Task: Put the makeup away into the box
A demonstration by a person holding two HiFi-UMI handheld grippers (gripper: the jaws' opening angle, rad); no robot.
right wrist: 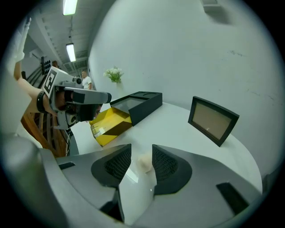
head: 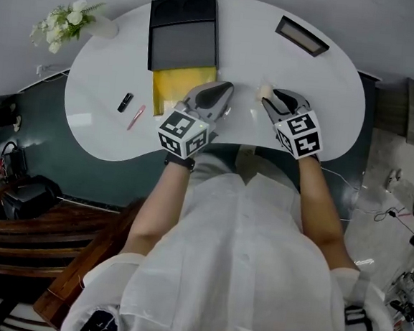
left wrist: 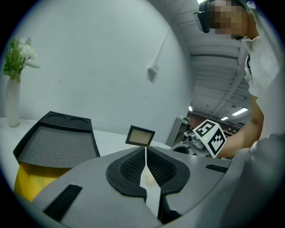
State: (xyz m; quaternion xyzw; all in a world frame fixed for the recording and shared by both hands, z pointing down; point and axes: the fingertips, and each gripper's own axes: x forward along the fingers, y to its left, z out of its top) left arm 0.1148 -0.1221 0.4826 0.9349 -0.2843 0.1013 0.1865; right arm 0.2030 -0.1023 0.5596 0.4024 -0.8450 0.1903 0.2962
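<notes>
Only yellow lining inside open box [head: 183,87]; left fingers [left wrist: 129,167] together, right fingers [right wrist: 168,164] apart around beige puff [right wrist: 144,162].

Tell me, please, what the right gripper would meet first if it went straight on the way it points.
Probably the small cream object on the white table, seen between the open jaws of the right gripper; its depth is unclear.

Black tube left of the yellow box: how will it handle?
The black tube lies flat on the glossy table, so a nudge may roll or skid it. Small, so probably light; rigid-looking shell could slip in the jaws.
</notes>
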